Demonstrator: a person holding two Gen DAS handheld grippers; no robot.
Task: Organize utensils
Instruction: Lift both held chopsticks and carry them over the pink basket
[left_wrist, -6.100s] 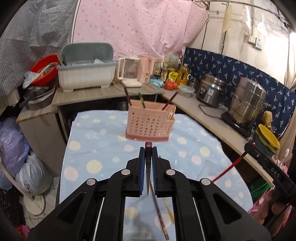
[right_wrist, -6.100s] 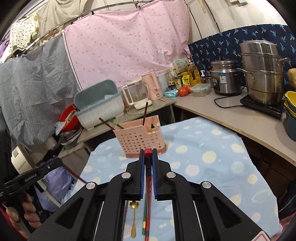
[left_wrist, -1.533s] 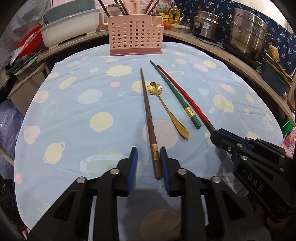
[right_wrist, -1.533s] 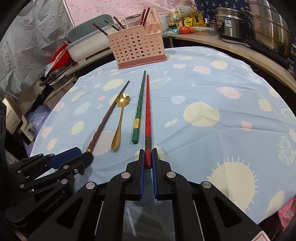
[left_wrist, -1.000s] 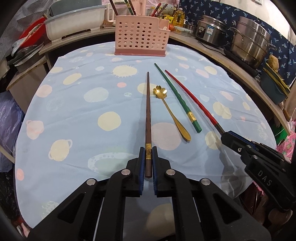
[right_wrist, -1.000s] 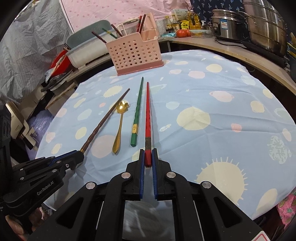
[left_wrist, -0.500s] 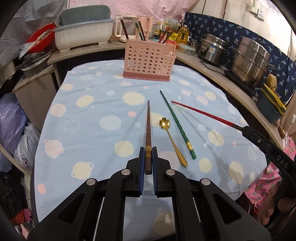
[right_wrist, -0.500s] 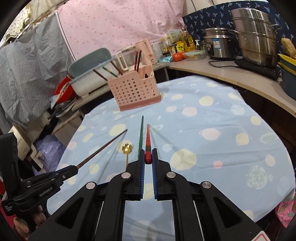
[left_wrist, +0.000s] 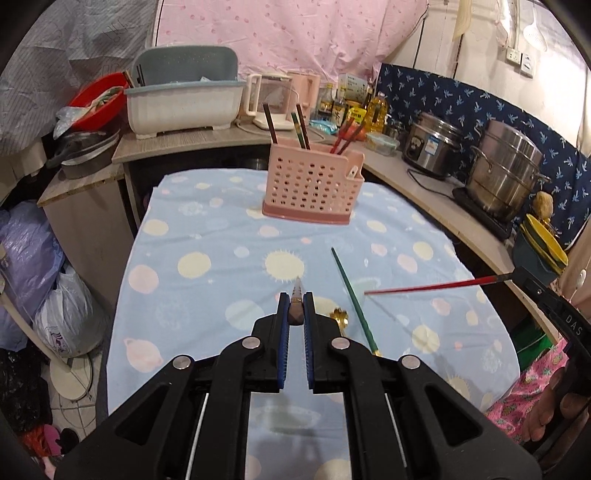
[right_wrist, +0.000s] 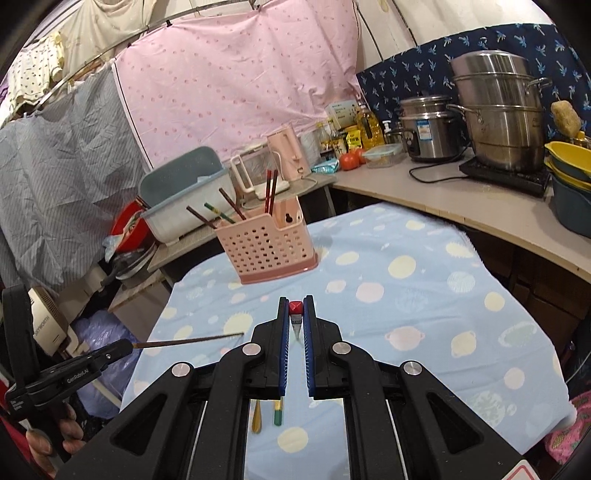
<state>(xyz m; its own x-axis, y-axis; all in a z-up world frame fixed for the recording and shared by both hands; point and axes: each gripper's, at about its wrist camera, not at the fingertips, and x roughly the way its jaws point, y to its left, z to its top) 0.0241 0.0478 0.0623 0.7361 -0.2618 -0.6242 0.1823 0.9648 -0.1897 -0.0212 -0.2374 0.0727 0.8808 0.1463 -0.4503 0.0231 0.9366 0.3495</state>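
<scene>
My left gripper (left_wrist: 296, 308) is shut on a brown chopstick (left_wrist: 296, 313), held in the air above the blue dotted cloth (left_wrist: 207, 243); it also shows in the right wrist view (right_wrist: 188, 341). My right gripper (right_wrist: 295, 317) is shut on a red chopstick (right_wrist: 295, 307), seen from the left wrist view (left_wrist: 432, 286) pointing left over the table. A pink perforated utensil basket (left_wrist: 312, 188) stands at the far end with several chopsticks in it. A green chopstick (left_wrist: 352, 297) and a gold spoon (left_wrist: 340, 315) lie on the cloth.
A white and grey dish bin (left_wrist: 183, 99), kettles (left_wrist: 271, 96) and bottles stand on the counter behind. Steel pots (left_wrist: 506, 171) and stacked bowls (left_wrist: 543, 247) line the right counter. Bags (left_wrist: 33, 266) sit on the floor at the left.
Both grippers have lifted their chopsticks off the cloth and risen, tilting up toward the basket. The green chopstick and the spoon stay on the cloth.
</scene>
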